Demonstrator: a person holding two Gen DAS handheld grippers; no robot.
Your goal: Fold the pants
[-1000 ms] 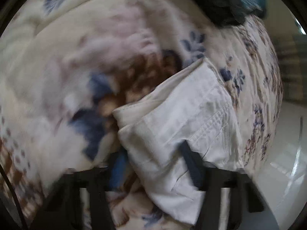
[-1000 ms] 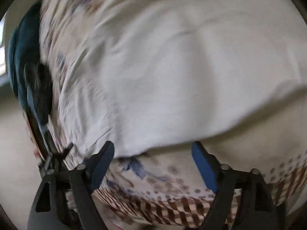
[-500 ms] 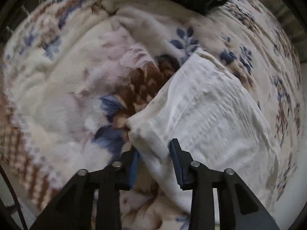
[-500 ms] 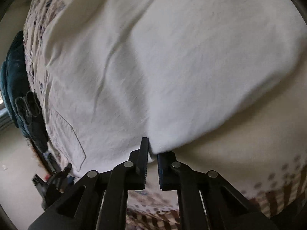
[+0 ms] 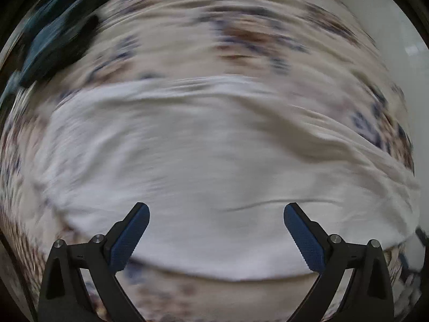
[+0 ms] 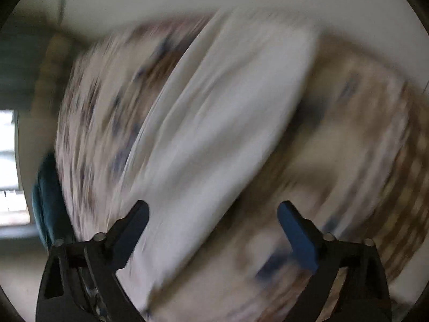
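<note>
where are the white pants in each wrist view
Left wrist: the pants fill the middle as a wide white band, above the open left tool.
Right wrist: the pants run as a slanted strip from upper right to lower left.
Shared landmark: the floral blanket under them, also in the right view.

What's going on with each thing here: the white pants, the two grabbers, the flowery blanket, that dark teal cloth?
White fabric pants: folded over, lying loose on the blanket, held by neither gripper.
Left gripper: jaws wide, just opened, nothing pinched.
Right gripper: jaws wide, just opened, nothing pinched.
Floral fleece blanket: spread out under the pants.
Dark teal cloth: bunched at the blanket's edge.
</note>
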